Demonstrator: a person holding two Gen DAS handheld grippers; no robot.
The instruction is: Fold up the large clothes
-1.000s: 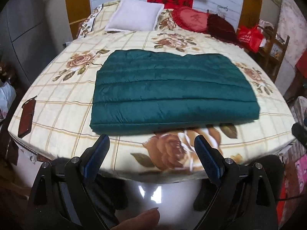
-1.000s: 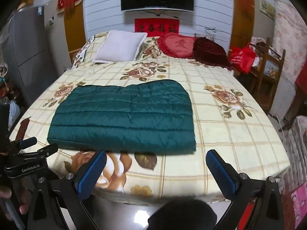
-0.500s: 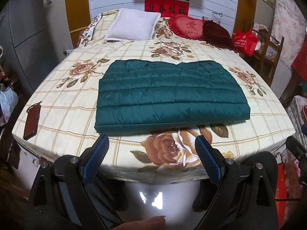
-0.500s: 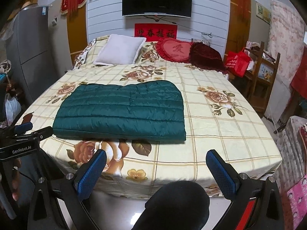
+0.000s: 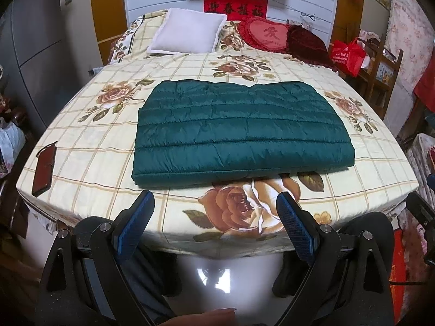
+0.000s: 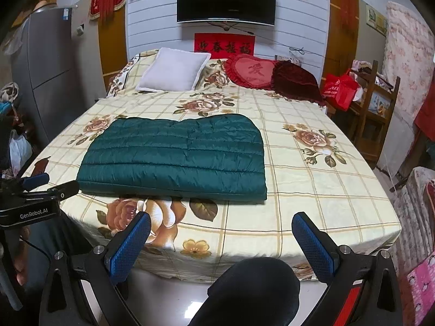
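A dark green quilted down garment (image 5: pixel 239 133) lies folded into a flat rectangle near the foot of the bed (image 5: pixel 89 163). It also shows in the right wrist view (image 6: pixel 176 157). My left gripper (image 5: pixel 214 203) is open and empty, held off the foot edge of the bed, short of the garment's near edge. My right gripper (image 6: pixel 221 224) is open and empty, further right and back from the bed. The left gripper (image 6: pixel 38 187) shows at the left edge of the right wrist view.
A white pillow (image 5: pixel 187 31), a red heart cushion (image 5: pixel 265 34) and a dark red cushion (image 5: pixel 305 42) lie at the headboard. A dark phone case (image 5: pixel 44 171) lies on the bed's left edge. A wooden rack (image 6: pixel 375 111) with a red bag (image 6: pixel 339 88) stands right.
Both grippers have drawn back and risen away from the bed, so the garment looks smaller and farther. The garment has not moved. Both grippers stay open.
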